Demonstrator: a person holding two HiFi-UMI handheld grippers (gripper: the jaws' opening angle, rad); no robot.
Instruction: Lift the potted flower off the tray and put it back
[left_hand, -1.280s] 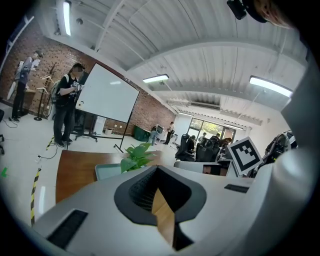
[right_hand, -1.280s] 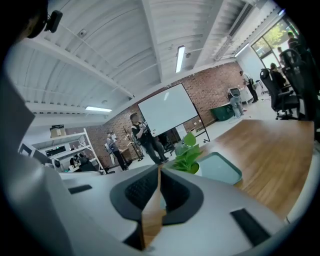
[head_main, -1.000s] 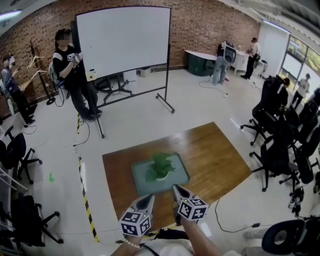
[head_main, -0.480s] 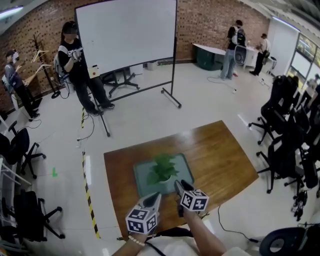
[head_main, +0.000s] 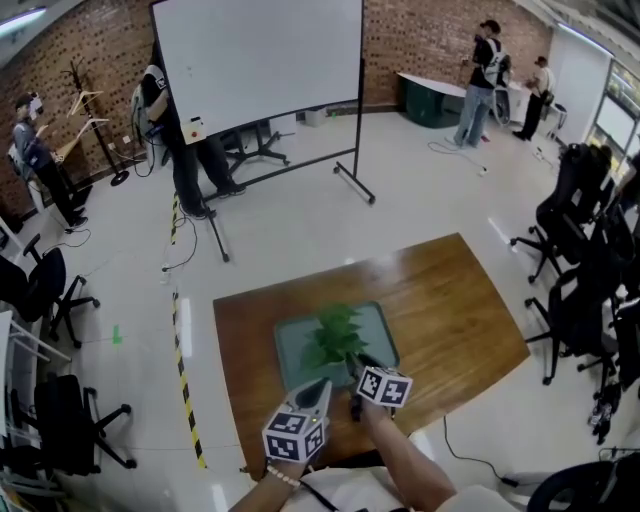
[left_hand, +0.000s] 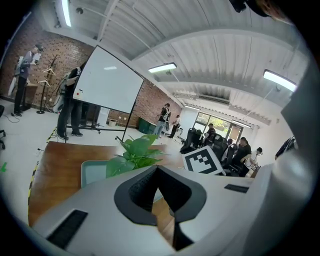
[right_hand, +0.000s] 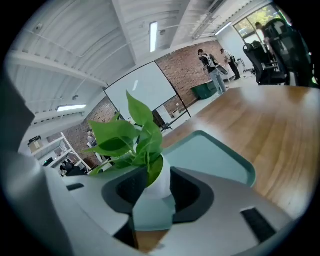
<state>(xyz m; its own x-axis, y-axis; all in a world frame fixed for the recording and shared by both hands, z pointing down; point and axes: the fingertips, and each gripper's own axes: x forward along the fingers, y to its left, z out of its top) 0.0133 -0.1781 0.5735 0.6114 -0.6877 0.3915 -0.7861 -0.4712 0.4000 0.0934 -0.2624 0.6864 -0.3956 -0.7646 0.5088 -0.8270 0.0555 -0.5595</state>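
A small green plant (head_main: 337, 335) in a white pot (right_hand: 161, 184) stands on a grey-green tray (head_main: 290, 345) on the wooden table (head_main: 450, 310). My right gripper (head_main: 357, 367) is at the tray's near edge. Its jaws are open on either side of the pot, and the leaves (right_hand: 132, 132) rise just above them. My left gripper (head_main: 318, 390) hovers shut to the left, in front of the tray, with nothing in it. In the left gripper view the plant (left_hand: 135, 152) and tray (left_hand: 92, 172) lie ahead of those jaw tips (left_hand: 156, 170), with the right gripper's marker cube (left_hand: 202, 161) beside them.
A whiteboard on wheels (head_main: 255, 60) stands beyond the table. Black office chairs (head_main: 590, 260) line the right side and more (head_main: 45, 290) stand at the left. Yellow-black tape (head_main: 182, 370) runs along the floor left of the table. People stand at the back.
Both grippers moved forward and down towards the tray. The right one travelled farther and now has the pot between its jaws; the left followed a short way.
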